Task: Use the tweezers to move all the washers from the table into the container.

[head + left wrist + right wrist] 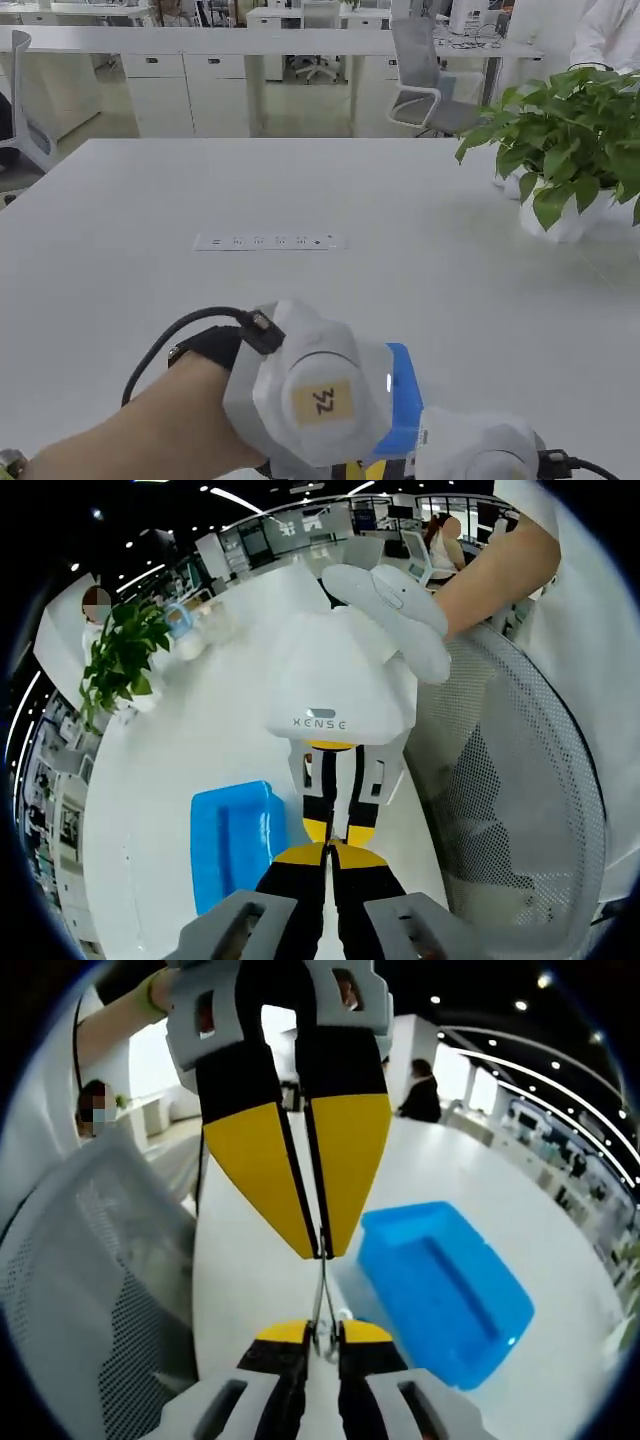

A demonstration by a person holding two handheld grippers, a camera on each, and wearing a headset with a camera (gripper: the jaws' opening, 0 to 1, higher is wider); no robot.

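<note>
The white housing [345, 675] of the right tool [335, 840] reads "XENSE".

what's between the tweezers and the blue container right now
Nothing visible. In the right gripper view the tweezers, pinched by the left gripper and right gripper, sit beside the blue container, with bare white table between.

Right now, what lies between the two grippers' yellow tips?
A thin pair of metal tweezers spans from the left gripper to the right gripper, seen in the right gripper view.
</note>
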